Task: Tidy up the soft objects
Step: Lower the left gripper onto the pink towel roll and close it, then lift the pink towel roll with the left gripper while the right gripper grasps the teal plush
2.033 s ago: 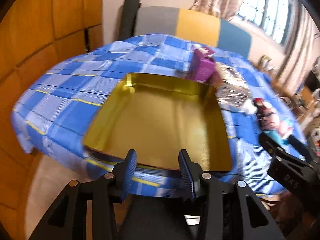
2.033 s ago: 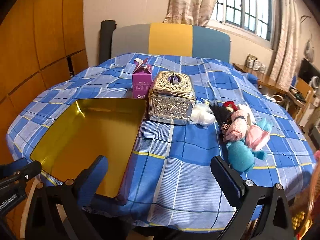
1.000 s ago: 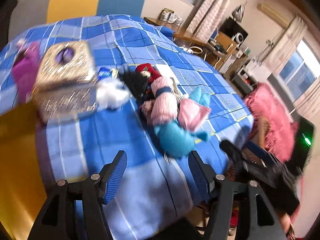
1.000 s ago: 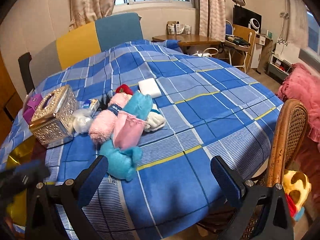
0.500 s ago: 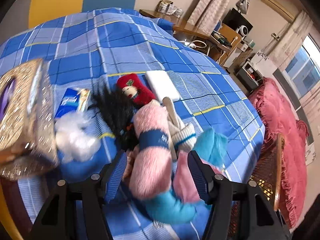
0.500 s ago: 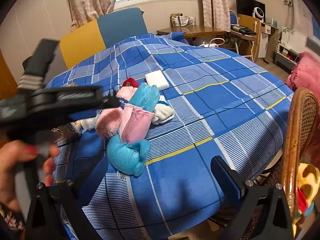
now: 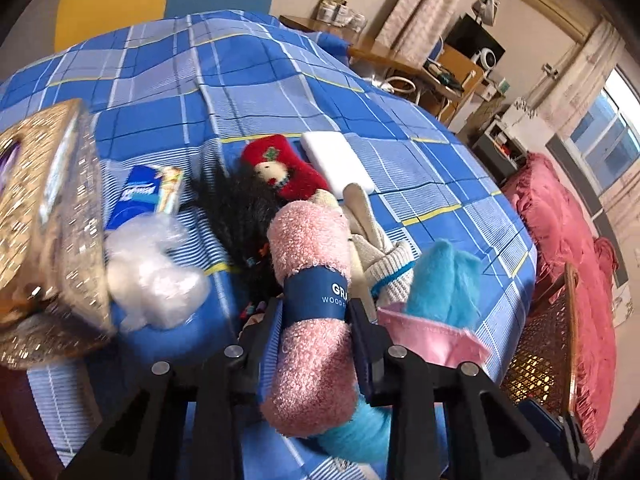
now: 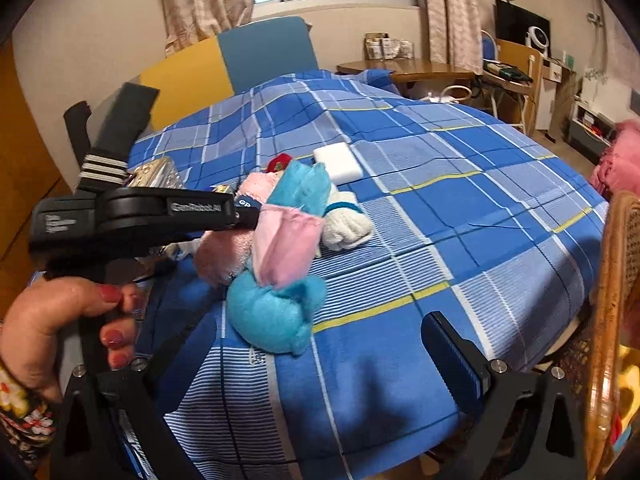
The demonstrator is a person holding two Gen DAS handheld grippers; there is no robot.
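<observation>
Blue checked tablecloth (image 8: 460,216) is carrying the pile; left gripper (image 7: 316,312) is closing around the pink rolled towel (image 7: 310,272), right gripper (image 8: 280,344) is gaping wide, empty.

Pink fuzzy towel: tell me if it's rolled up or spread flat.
Rolled up. The pink fuzzy towel forms a tight cylinder ringed by a dark blue paper band, between the closing fingers of the left gripper.

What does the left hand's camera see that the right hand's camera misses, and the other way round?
Only the left view shows the blue tissue packet, the black fuzzy item and the left tongs closing around the pink rolled towel. Only the right view shows a hand holding that tool and the right tongs open wide over the cloth. Both show the towel, the turquoise plush and the white sponge.
</observation>
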